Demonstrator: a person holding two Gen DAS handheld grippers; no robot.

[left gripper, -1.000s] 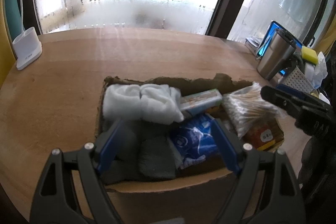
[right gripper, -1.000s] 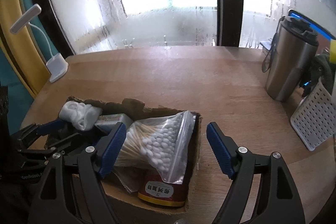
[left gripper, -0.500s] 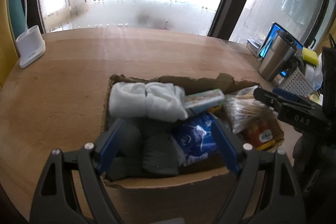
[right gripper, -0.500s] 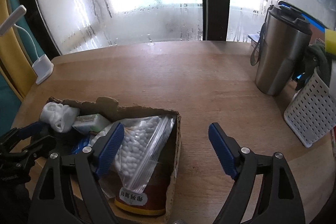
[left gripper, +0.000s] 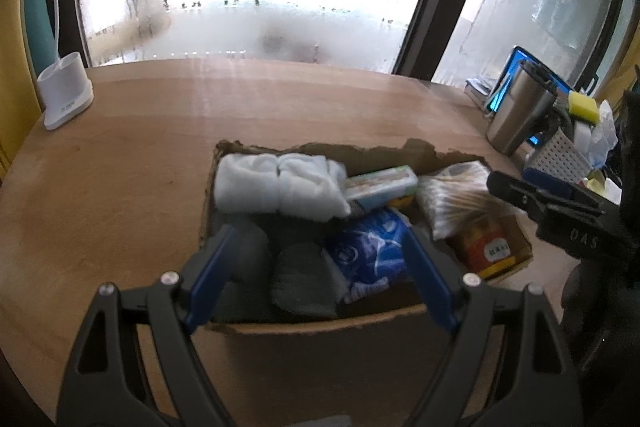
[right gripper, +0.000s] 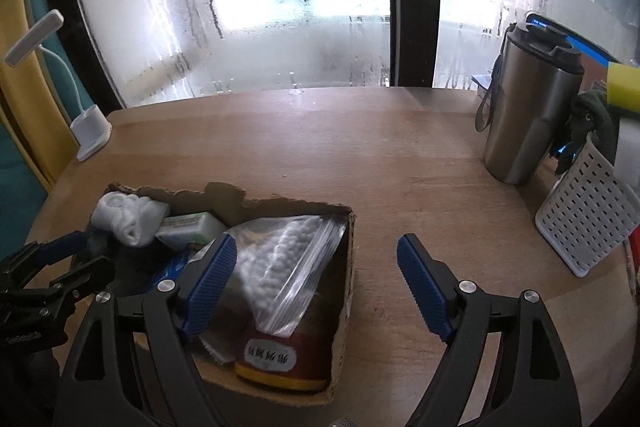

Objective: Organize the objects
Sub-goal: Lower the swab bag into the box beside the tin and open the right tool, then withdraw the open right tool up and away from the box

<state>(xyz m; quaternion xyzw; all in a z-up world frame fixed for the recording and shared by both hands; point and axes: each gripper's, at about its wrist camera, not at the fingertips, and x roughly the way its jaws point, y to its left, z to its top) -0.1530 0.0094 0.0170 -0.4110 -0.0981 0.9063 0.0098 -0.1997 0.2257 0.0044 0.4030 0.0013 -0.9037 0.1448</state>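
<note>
On the wooden counter (left gripper: 120, 187) sits a torn cardboard box (left gripper: 320, 319). Left to right it holds white rolled cloths (left gripper: 280, 187), a blue packet (left gripper: 368, 247), bagged cotton swabs (right gripper: 280, 259) and a red jar (right gripper: 284, 359). Left tongs (left gripper: 316, 275) hover released above it; right tongs (right gripper: 316, 283), also released, straddle its right wall.

A torn brown cardboard box (left gripper: 320, 323) sits on the round wooden table (left gripper: 140, 155), before the fogged window. In it, rolled white towels (left gripper: 276, 183) lie at the far left, with a small pale rectangular packet (left gripper: 380, 183) to their right. Folded grey cloths (left gripper: 300, 283) lie nearer, beside a crumpled blue plastic pack (left gripper: 372, 251). At the right end a clear bag of cotton swabs (right gripper: 280, 267) rests on a red jar with a yellow band (right gripper: 276, 359). A steel tumbler (right gripper: 528, 107) stands far right, behind a white perforated basket (right gripper: 588, 219). A white lamp base (left gripper: 64, 99) stands far left.
</note>
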